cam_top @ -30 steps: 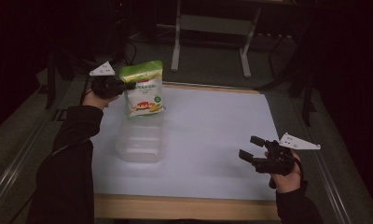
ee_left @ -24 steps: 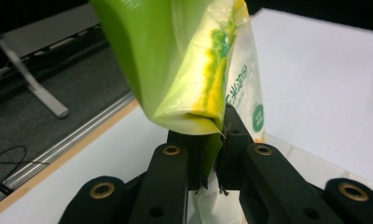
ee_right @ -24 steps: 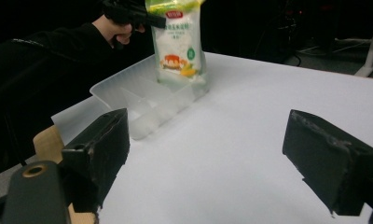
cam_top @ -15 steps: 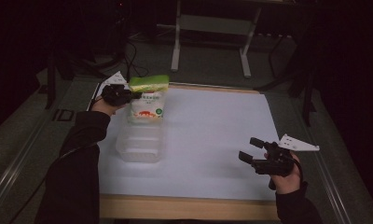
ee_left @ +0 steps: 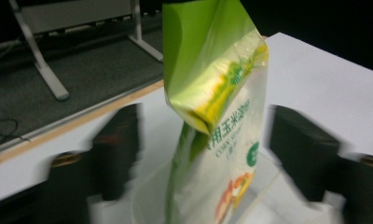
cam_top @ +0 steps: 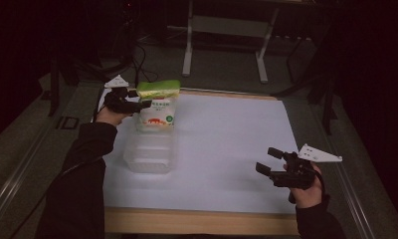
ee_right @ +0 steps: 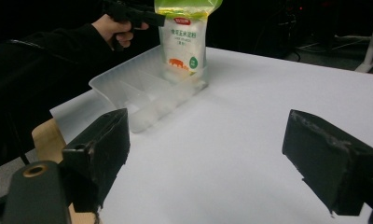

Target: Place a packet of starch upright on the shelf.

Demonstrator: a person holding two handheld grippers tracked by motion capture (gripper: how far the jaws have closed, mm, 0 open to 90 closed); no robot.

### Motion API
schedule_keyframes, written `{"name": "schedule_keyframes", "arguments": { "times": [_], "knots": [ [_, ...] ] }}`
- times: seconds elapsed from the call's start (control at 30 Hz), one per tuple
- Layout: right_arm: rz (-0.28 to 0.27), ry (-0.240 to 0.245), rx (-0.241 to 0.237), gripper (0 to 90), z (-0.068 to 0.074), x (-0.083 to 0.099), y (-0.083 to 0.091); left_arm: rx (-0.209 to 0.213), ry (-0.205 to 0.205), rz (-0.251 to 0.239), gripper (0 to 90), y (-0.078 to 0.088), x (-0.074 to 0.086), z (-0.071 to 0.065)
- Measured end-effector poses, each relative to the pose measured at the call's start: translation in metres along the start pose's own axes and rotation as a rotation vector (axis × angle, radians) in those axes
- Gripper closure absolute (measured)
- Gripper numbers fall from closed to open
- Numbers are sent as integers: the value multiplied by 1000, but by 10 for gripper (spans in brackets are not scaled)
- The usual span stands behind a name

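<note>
Bag stood in bin, left claw just let go

Bag (cam_top: 156,107) of corn starch stands upright in the far end of the clear bin (cam_top: 149,154) on the desk (cam_top: 227,144). Left claw (cam_top: 137,103) – jaws have just been opening, now apart either side of the folded green top, pads off it. Right claw (cam_top: 268,160) open, well apart, empty. Soft, slick film with powder inside (likely light, slumps, tips easily) – I'd pinch the folded top seam, not the belly.

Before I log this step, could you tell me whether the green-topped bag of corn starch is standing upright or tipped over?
Upright: the green-topped bag of corn starch stands on its base at the far end of the clear plastic bin, folded top uppermost.
</note>
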State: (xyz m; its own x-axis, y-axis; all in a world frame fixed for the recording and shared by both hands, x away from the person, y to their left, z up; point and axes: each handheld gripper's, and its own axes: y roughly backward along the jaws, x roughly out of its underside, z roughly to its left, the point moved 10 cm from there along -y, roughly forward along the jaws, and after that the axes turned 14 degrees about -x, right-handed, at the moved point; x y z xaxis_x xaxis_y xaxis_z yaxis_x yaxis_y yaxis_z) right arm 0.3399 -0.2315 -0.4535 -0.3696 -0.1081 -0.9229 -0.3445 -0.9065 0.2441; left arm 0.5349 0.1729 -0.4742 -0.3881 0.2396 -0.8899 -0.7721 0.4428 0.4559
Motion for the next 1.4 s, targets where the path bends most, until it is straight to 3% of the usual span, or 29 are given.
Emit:
{"name": "schedule_keyframes", "arguments": {
  "times": [0.03, 0.07, 0.13, 0.3, 0.4, 0.5, 0.83, 1.03, 1.2, 1.4],
  "knots": [
    [-2, 1, 1, 148, 0, 0, 0, -10, 14, 17, 138, 1, 2, 0],
    [-3, 3, 1, 148, 0, 0, 1, -18, 26, 25, 131, 2, 3, 0],
    [-6, 7, 4, 148, 0, 0, 1, -2, 33, 41, 15, 5, 7, -4],
    [-7, 7, 5, 148, 0, 1, 1, -46, 44, 19, 11, 17, 8, -6],
    [-9, 9, 3, 148, 1, 1, 1, -39, 71, 24, 11, 22, 7, -8],
    [-11, 6, 2, 147, 2, 2, 2, -45, 58, 23, 12, 32, 10, -16],
    [14, 12, 12, 148, -1, 11, -4, -88, 81, 1, 11, 59, 13, -38],
    [31, 15, 21, 148, -2, 16, -7, -55, 56, -17, 11, 72, 11, -64],
    [40, 19, 22, 147, -3, 18, -8, -42, 64, -39, 12, 81, 11, -81],
    [42, 16, 27, 147, -4, 19, -7, -27, 29, -46, 12, 93, 17, -102]
  ]
}}
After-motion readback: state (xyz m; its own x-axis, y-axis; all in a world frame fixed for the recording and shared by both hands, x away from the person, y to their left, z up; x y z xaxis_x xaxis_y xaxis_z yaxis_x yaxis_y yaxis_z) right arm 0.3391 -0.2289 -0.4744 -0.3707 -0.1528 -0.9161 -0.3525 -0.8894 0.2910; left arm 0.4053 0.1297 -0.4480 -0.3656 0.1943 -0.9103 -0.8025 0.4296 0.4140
